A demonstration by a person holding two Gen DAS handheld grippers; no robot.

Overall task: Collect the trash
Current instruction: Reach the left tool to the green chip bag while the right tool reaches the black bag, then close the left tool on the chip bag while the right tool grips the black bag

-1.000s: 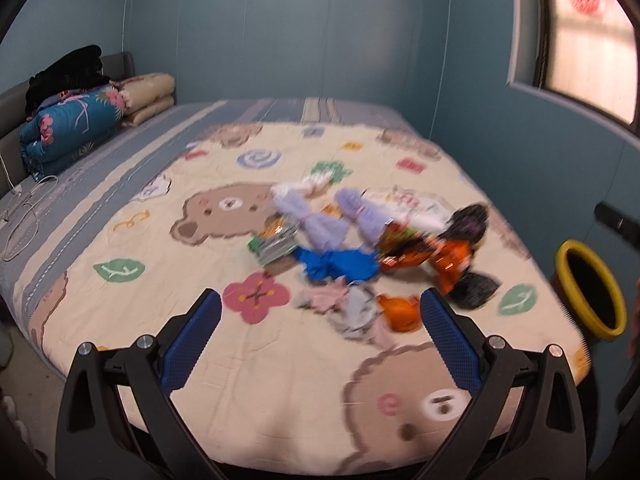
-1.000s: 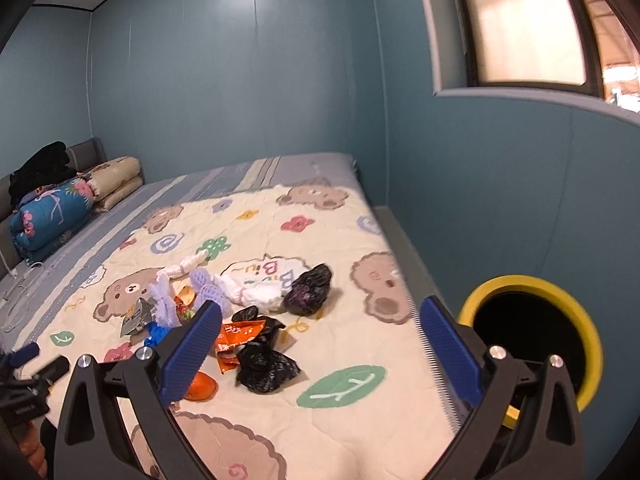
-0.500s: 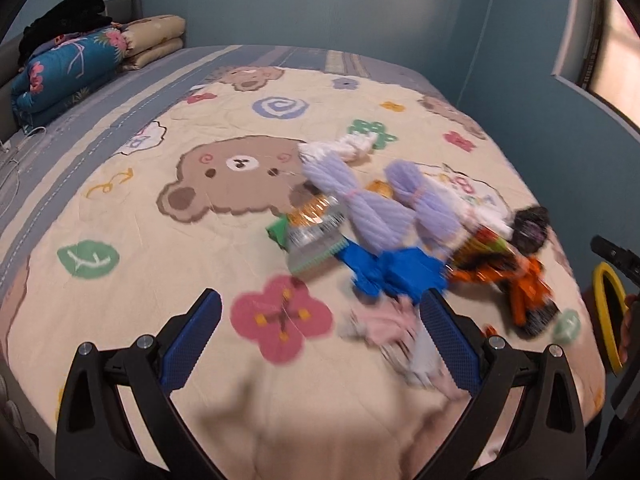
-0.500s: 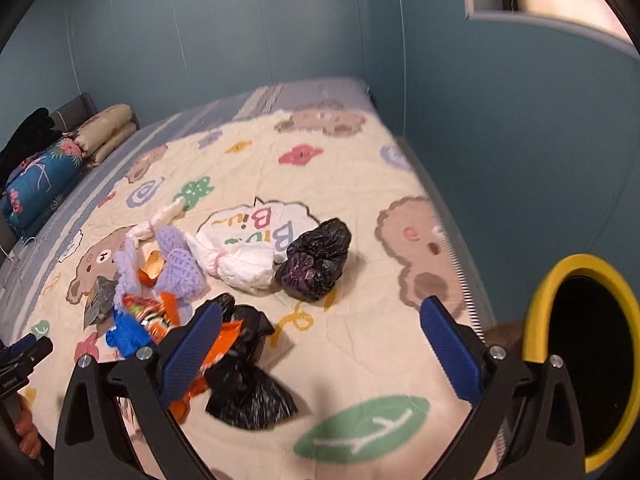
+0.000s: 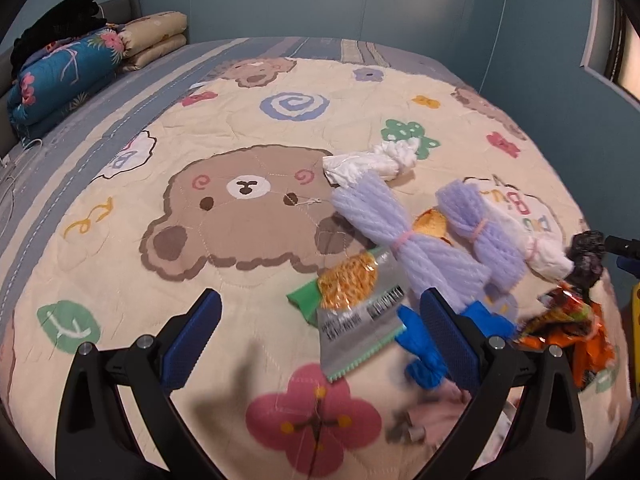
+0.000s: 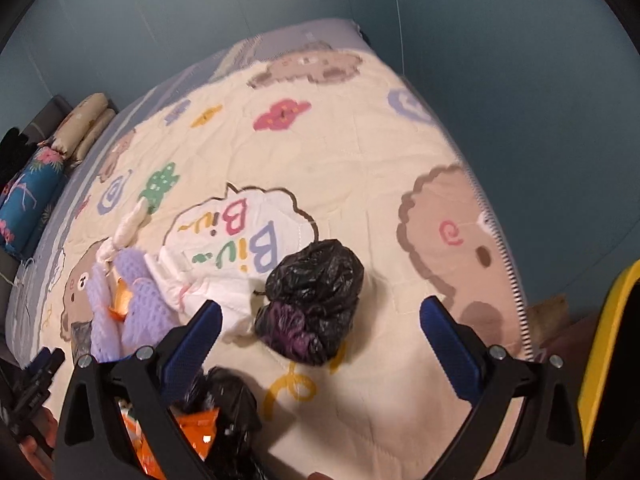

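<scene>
Over the quilt (image 5: 248, 112), the left wrist view shows the left gripper (image 5: 320, 322) with jaws spread wide and nothing between them. A silver snack wrapper (image 5: 356, 312) lies flat just ahead, between the blue pads (image 5: 192, 336). A blue glove (image 5: 420, 344) touches the wrapper's right edge, beside the right pad. Two lilac foam nets (image 5: 400, 224) lie beyond, with an orange scrap (image 5: 430, 224) between them. A white twisted bag (image 5: 368, 164) rests at the far end of the nets. Orange wrappers (image 5: 576, 328) sit at the right, near a black bag (image 5: 586, 256). Pinkish scraps (image 5: 432, 408) at the bottom are blurred.

At the bed's right side, the right wrist view shows the right gripper (image 6: 320, 322) also wide open and empty. A crumpled black bag (image 6: 312, 304) lies on the quilt ahead, between the fingers, touching neither. A white bundle (image 6: 212, 292) touches its left side. A second black bag (image 6: 228, 404) and orange wrappers (image 6: 196, 428) lie under the left finger. A yellow-rimmed bin (image 6: 600, 352) stands beside the bed at the right edge.
</scene>
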